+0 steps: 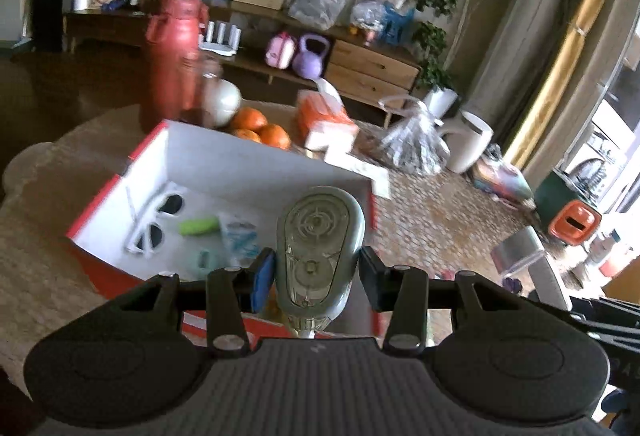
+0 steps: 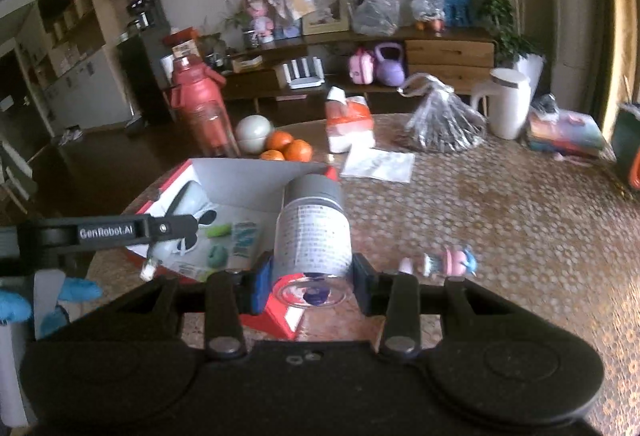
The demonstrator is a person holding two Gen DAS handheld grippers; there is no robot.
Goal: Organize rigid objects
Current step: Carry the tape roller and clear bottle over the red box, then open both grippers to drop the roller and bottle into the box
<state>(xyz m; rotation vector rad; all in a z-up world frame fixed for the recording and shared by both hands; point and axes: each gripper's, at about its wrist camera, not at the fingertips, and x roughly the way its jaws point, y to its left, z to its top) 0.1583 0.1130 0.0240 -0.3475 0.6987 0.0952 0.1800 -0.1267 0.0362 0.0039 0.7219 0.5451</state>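
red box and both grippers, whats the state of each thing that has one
red box: open, lidless, holding small items
white sunglasses: lying inside the box
left gripper: shut on grey-green correction tape dispenser
right gripper: shut on white labelled bottle
red water bottle: upright, capped

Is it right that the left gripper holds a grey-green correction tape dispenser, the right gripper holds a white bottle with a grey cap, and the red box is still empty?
Not quite. The red box already holds white sunglasses and a few small items, as the left wrist view shows. The rest stands.
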